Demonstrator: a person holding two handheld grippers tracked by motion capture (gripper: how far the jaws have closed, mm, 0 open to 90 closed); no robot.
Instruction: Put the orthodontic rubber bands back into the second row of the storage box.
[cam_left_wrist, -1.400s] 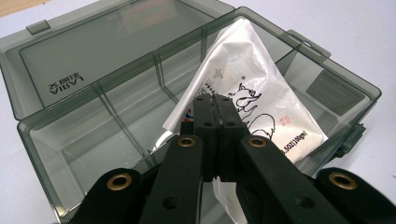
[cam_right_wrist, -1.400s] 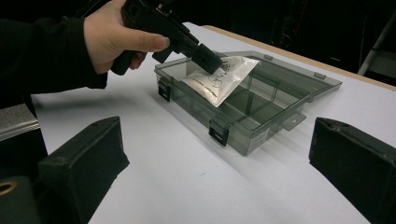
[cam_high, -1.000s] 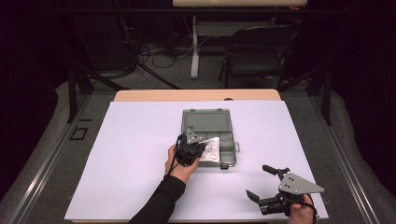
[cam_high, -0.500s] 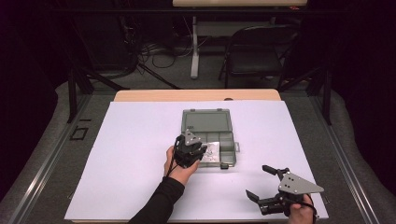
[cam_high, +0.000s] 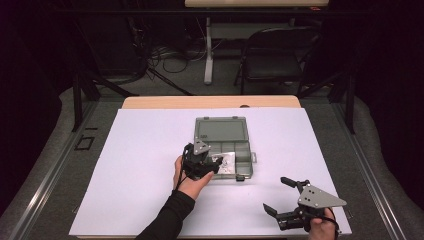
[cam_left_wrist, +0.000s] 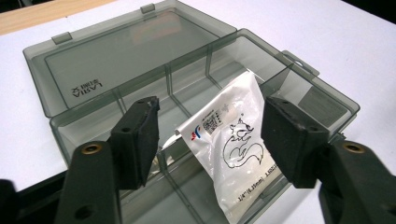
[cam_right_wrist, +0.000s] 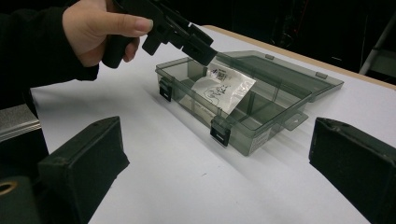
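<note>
Smoke-grey organizer box (cam_high: 223, 145) sits open near the middle of the tabletop (cam_high: 140, 165), its lid laid flat toward the far edge. From my seat I see a white foil packet (cam_left_wrist: 231, 140), printed with a squirrel outline, leaning tilted inside the box, its lower end down in a near compartment and its upper end propped over a divider. My left hand-held gripper (cam_high: 205, 165) hovers just over the box's near-left side with its jaws spread wide on either side of the packet, touching nothing. My right hand-held gripper (cam_high: 282, 195) rests low near the tabletop's near-right corner, well apart from the box, jaws also wide and empty, pointed toward the box.
</note>
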